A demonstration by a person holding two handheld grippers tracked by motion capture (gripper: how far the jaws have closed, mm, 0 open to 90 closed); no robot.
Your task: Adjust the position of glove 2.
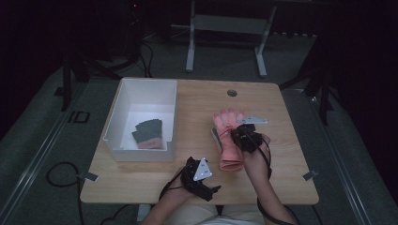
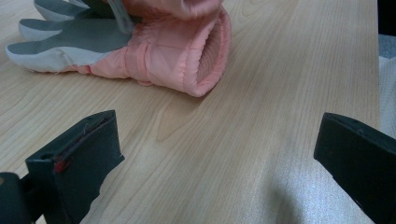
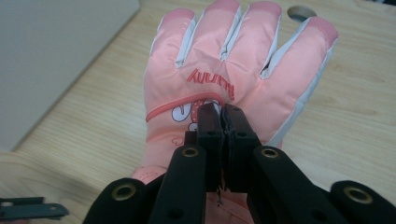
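Left tongs (image 1: 213, 190) sat nearest the person at the worktop's (image 1: 197, 101) front edge, jaws spread wide and holding nothing; in the left gripper view they framed bare wood just short of the pink glove's (image 2: 177, 51) open cuff.

Right tongs (image 3: 223, 122) were closed, pinching a fold of fabric on the back of the pink glove near its printed logo. The glove lay flat on the worktop, right of centre, fingers pointing away from the person, cuff toward the left tongs.

Farther left stood a white box (image 1: 123, 93) with a dark grey glove (image 1: 149, 131) lying inside on its floor.

Risk, as judged: the pinch caught only a thin fold of slippery outer shell. On a lift the fabric could slide free and the glove drop, or it could hang lopsided and snag the box rim. The left tongs, if closed on the cuff, might catch one layer only.

Count: pink glove, 1; dark grey glove, 1; white box, 1; tongs, 2.
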